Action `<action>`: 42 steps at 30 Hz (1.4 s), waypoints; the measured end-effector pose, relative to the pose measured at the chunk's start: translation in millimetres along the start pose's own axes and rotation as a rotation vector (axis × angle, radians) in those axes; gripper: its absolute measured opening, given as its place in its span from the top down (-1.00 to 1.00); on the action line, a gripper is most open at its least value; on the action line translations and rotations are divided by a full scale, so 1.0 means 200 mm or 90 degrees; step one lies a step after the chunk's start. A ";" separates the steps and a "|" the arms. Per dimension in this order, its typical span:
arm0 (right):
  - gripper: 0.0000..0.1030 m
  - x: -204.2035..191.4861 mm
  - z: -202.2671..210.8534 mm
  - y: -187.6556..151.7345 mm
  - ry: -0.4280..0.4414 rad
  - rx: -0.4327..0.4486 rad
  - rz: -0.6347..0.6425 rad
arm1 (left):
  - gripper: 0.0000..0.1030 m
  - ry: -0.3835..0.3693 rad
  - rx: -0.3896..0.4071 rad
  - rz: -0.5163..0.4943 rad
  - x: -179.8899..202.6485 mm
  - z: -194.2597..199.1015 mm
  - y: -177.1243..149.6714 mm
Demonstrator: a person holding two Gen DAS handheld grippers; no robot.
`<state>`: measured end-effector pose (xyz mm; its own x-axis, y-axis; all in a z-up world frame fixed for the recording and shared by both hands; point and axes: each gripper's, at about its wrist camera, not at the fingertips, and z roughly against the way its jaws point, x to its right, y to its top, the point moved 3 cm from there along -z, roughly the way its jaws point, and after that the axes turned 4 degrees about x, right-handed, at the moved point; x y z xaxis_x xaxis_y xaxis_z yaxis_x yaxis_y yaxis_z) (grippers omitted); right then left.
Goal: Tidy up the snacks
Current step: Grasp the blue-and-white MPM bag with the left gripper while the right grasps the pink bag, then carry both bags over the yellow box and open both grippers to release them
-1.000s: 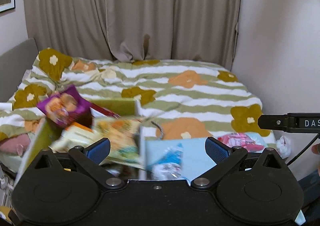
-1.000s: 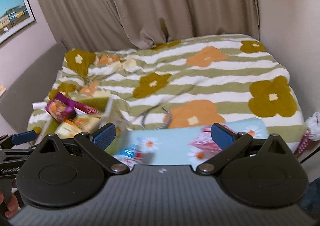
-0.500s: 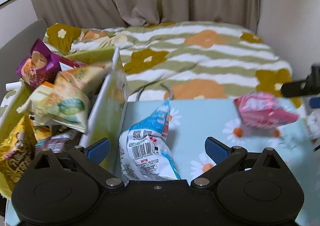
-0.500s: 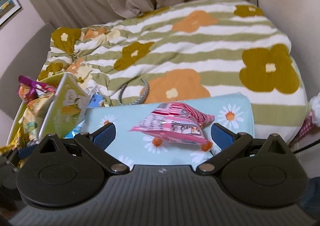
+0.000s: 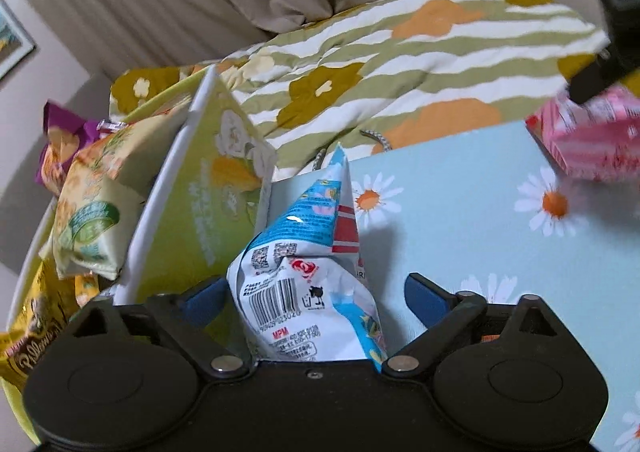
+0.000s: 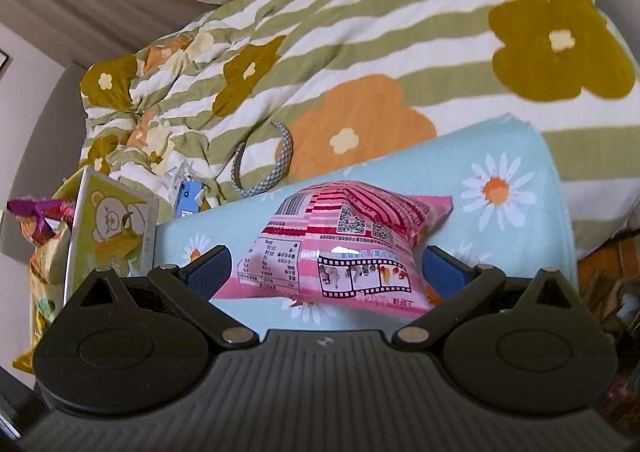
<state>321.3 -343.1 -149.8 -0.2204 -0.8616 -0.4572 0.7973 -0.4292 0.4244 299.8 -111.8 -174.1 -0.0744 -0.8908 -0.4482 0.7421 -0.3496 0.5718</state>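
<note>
Though well apart, two packets [image 5: 304, 292] [image 6: 340, 252]

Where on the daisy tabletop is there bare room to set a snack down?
Bare daisy tabletop lies between the blue-and-white snack bag and the pink snack bag, and along the far edge by the bedspread. It is crowded on the left: the green box is stuffed with snack packs.

The blue-and-white snack bag [image 5: 308, 292] bore a barcode and red "MPM" lettering; the pink snack bag [image 6: 340, 248] carried QR codes, its print too small to read.
</note>
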 end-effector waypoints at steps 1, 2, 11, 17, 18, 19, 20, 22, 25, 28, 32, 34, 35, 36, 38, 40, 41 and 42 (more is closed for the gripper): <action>-1.00 0.01 -0.01 0.00 0.002 -0.003 -0.006 | -0.87 -0.001 -0.005 -0.006 0.01 -0.01 -0.01; -1.00 0.01 -0.02 0.01 0.004 -0.005 -0.012 | -0.85 -0.007 -0.015 -0.004 0.02 -0.03 -0.01; -1.00 0.05 -0.09 0.02 0.008 -0.019 -0.036 | -0.30 -0.056 -0.042 0.038 -0.03 -0.07 -0.04; -1.00 0.05 -0.11 0.01 0.018 -0.028 -0.055 | -0.23 -0.076 -0.027 0.045 -0.03 0.00 -0.04; -1.00 0.05 -0.11 0.01 0.020 -0.029 -0.056 | -0.23 -0.080 -0.027 0.046 -0.03 0.02 -0.03; -1.00 0.05 -0.12 0.01 0.022 -0.030 -0.058 | -0.23 -0.083 -0.026 0.050 -0.03 0.03 -0.04; -1.00 0.05 -0.12 0.00 0.023 -0.031 -0.059 | -0.23 -0.087 -0.023 0.055 -0.03 0.04 -0.04; -1.00 0.05 -0.13 0.00 0.026 -0.033 -0.060 | -0.22 -0.095 -0.023 0.063 -0.04 0.06 -0.04; -0.82 0.05 -0.16 -0.02 0.032 -0.041 -0.061 | -0.22 -0.110 -0.020 0.078 -0.06 0.09 -0.03; -0.70 0.05 -0.15 -0.04 0.033 -0.036 -0.051 | -0.22 -0.119 -0.009 0.088 -0.08 0.13 -0.01; -0.64 0.04 -0.10 -0.07 0.035 -0.021 -0.038 | -0.21 -0.137 0.011 0.110 -0.12 0.21 0.01; -0.64 0.02 -0.05 -0.08 0.039 -0.011 -0.032 | -0.21 -0.142 0.028 0.120 -0.16 0.25 0.03; -0.63 0.01 -0.02 -0.08 0.041 -0.005 -0.029 | -0.21 -0.145 0.038 0.125 -0.18 0.29 0.04; -0.63 -0.01 0.00 -0.08 0.045 0.001 -0.025 | -0.21 -0.146 0.049 0.131 -0.20 0.33 0.05; -0.63 -0.06 0.07 -0.09 0.053 0.014 -0.010 | -0.21 -0.148 0.068 0.142 -0.26 0.39 0.07; -0.63 -0.13 0.13 -0.11 0.063 0.026 0.008 | -0.21 -0.148 0.086 0.154 -0.32 0.44 0.08; -0.63 -0.17 0.17 -0.11 0.071 0.033 0.020 | -0.21 -0.146 0.096 0.160 -0.37 0.48 0.08; -0.63 -0.22 0.20 -0.12 0.078 0.039 0.031 | -0.21 -0.143 0.103 0.164 -0.39 0.50 0.09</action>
<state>288.7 -306.4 -108.3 -0.1088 -0.8441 -0.5250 0.7690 -0.4061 0.4936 252.4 -78.2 -60.4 -0.0570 -0.9907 -0.1237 0.6423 -0.1312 0.7551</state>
